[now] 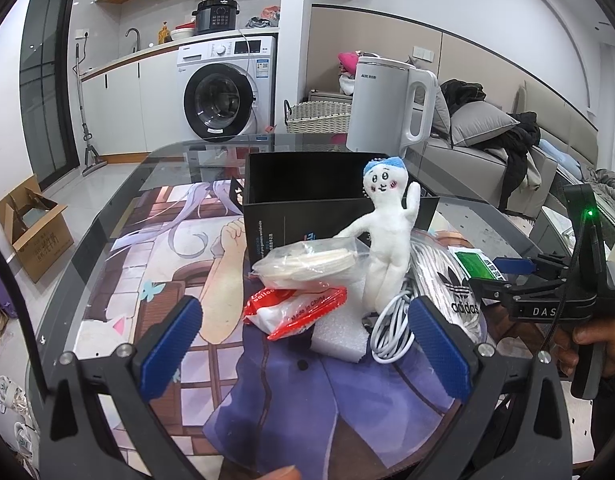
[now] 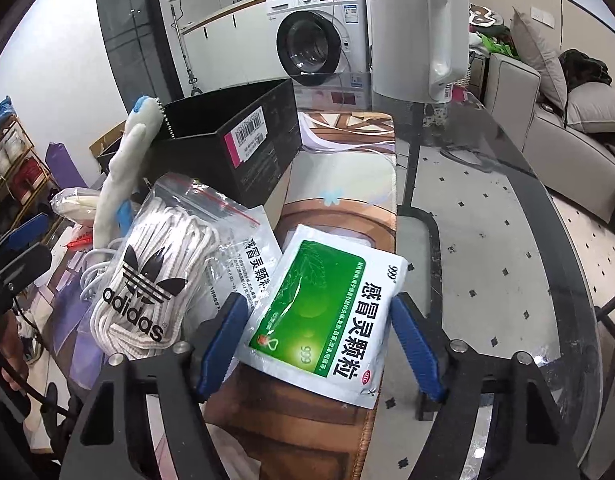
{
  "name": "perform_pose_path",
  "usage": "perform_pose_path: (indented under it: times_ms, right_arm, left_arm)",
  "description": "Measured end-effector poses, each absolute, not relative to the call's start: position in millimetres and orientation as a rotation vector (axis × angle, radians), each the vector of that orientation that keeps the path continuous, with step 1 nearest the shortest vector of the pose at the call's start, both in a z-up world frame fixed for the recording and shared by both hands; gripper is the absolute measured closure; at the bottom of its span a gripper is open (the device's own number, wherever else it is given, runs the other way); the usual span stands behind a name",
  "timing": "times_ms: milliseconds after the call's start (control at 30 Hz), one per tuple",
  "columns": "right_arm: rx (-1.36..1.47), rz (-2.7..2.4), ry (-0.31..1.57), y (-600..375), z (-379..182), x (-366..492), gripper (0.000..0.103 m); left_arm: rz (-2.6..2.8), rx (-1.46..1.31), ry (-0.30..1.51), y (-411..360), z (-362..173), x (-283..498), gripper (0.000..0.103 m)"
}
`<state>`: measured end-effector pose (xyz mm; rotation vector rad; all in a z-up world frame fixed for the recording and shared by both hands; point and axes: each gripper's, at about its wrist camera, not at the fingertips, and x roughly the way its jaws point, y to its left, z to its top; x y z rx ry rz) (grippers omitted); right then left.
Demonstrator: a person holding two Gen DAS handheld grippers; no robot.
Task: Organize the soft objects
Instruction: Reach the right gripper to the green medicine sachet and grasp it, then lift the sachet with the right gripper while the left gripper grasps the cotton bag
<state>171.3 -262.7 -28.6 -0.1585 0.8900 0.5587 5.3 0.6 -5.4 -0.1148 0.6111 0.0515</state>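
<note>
**A:** Where do the jaws stand?

**B:** The left gripper is spread wide and holds nothing. Just ahead of its jaws lie the red-and-white packet, the clear bag of flat pads on top of it and the foam block. The plush doll stands beyond, nearer the right jaw, leaning against the black box. The right gripper is also wide, with the green sachet lying between its jaws; neither pad clearly presses it.

**B:** And the risks?

**A:** The sachet lies flat on the worktop, so I judge closing may only buckle or skid it rather than lift it. On the left, the white cable loops around the doll's feet; pulling the doll could drag it, and the stacked bags may slide.

**B:** Anything unclear?

**A:** The box's inside is dark, so I can't tell its contents. A second sachet is half buried under the Adidas bag of laces. From the right wrist, the doll's face is turned away.
</note>
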Motion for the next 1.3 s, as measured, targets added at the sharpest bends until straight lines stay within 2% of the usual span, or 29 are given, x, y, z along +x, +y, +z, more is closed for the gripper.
perform_pose_path:
  times_ms: [433, 800, 1300]
  right_arm:
    - [-0.175, 0.544, 0.853, -275, -23, 173, 0.073]
    - [-0.158, 0.647, 0.702, -263, 6, 148, 0.073]
    - [-0.156, 0.698, 0.655, -251, 17, 133, 0.073]
  left_arm:
    - [0.056, -0.115, 0.612, 3, -6, 6, 0.0]
    - [0.059, -0.135, 0.626, 11, -9, 12, 0.0]
    - [0.053, -0.168, 0.653, 15, -10, 52, 0.001]
